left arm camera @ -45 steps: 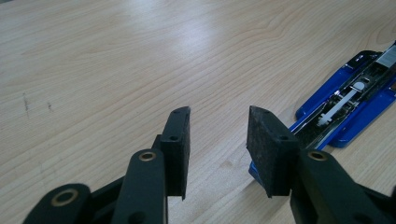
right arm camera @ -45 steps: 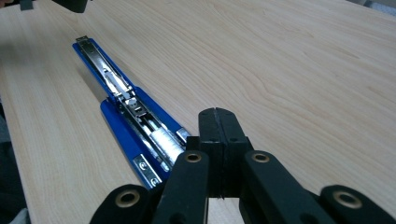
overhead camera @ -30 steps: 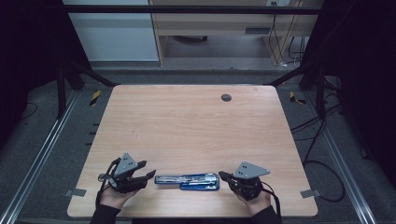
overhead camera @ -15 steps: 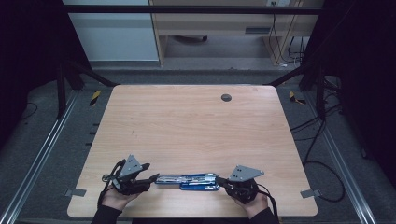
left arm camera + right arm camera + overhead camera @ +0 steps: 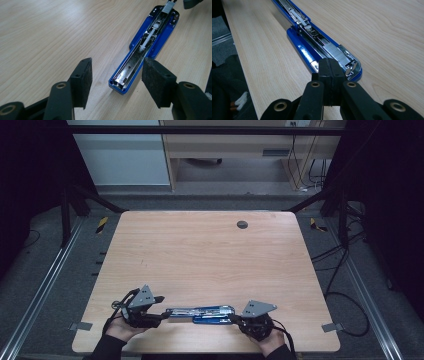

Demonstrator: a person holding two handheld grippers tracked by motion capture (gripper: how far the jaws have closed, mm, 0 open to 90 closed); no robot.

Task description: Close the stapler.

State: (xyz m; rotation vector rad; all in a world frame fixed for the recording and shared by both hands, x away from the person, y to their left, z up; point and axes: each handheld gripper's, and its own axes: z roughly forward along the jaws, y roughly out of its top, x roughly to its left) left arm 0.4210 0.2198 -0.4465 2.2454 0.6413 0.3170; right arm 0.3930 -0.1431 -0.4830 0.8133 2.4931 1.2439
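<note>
A blue stapler (image 5: 200, 312), folded out flat with its metal staple channel up, lies near the front edge of the wooden table (image 5: 210, 255). My left gripper (image 5: 162, 315) is at its left end. In the left gripper view the stapler (image 5: 147, 42) has its near end between the open gripper's (image 5: 117, 61) pads, which have just been opening and do not press on it. My right gripper (image 5: 235, 319) is at the other end. Seen along its own jaws, the right gripper (image 5: 329, 61) is shut pad against pad, its tip at the stapler's (image 5: 312, 40) end with the staple strip.
A dark round grommet (image 5: 242, 224) sits in the tabletop near the far edge. Metal rails (image 5: 45, 285) run along both sides of the table, with cables on the floor at the right. The front edge is just behind both hands.
The right hand has slid slightly toward the table's front edge. The stapler and the left hand have stayed in place.
</note>
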